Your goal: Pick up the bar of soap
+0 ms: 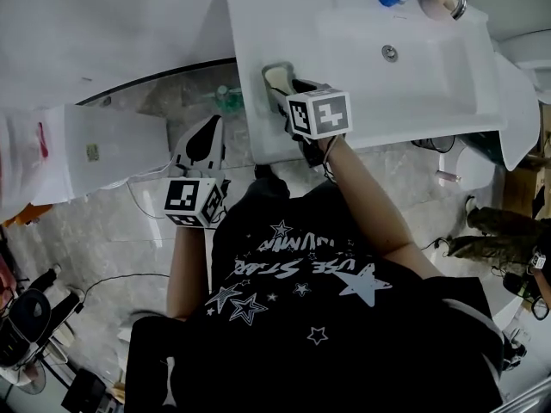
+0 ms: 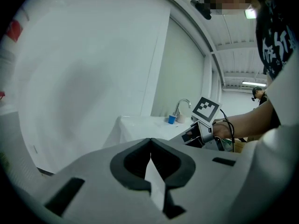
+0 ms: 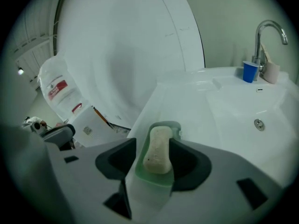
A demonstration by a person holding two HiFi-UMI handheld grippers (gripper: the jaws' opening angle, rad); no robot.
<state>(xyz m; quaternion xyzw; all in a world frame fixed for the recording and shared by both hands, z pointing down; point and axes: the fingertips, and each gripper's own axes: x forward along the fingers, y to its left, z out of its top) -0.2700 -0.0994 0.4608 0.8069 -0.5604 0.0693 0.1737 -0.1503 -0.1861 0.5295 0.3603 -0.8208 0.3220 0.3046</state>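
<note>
- Your right tool [image 3: 153, 146] has its jaws partly apart, one on each long side of the bar of soap [image 3: 158, 152]. The right pad seems to be at the soap, but on the left a strip of green shows between pad and soap — so the bar is not clamped yet.
- The soap lies in a green soap dish [image 3: 154, 180] on the left ledge of the sink [image 3: 233, 106], near the front corner.
- Close slowly and evenly, so that both pads meet the long sides at the middle of the bar. I judge that a push from one side only would slide the soap against the dish wall or turn it.
- Hold the pads above the dish rim. If a jaw catches the rim, the dish may come up together with the soap.
- Soap is probably slippery — press firmly but not hard, then lift straight up.
- Your left tool [image 2: 150, 143] has its jaws together with nothing between them. It hangs low beside the sink, well apart from the dish, and has no work in this step.
- The blue cup [image 3: 250, 71] and the faucet [image 3: 268, 31] stand at the far end of the sink, well apart from your path.
</note>
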